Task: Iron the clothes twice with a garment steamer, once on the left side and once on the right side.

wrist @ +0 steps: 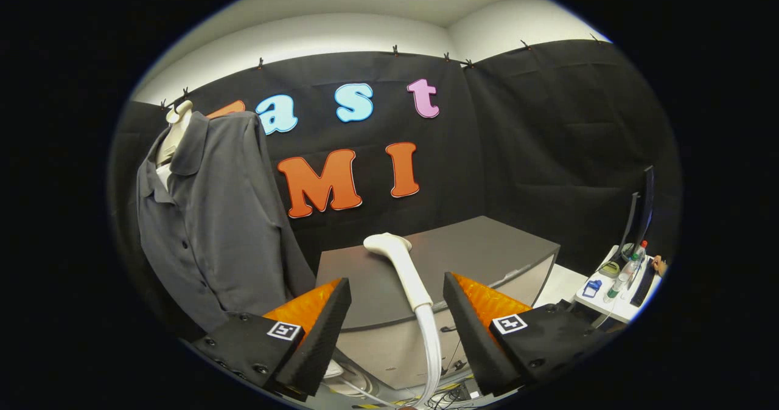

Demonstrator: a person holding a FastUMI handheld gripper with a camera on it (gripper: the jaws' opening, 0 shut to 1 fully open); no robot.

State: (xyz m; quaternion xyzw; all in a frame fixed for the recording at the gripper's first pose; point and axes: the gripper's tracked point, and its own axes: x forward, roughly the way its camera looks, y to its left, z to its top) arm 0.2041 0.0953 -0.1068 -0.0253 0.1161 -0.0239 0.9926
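The gripper (397, 312) stands wide open, holding nothing. The white plastic steamer wand (406, 271) rises upright between its fingers, just ahead; the grey collared shirt (213, 215) hangs leftward

1. Shirt (213, 215): plain dark grey, on a cream dummy (176, 133).
2. Steamer head (398, 261): white, with white hose (433, 349).
3. Bench (438, 264): dark grey top, lighter grey side.
4. Side table (614, 303): white; bottle (627, 270) clear with red cap.
5. Upper wall (341, 33): white.

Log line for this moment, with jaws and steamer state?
gripper: open | steamer head: upright between the jaws, not gripped | shirt: hanging beyond left finger | ironing: not started
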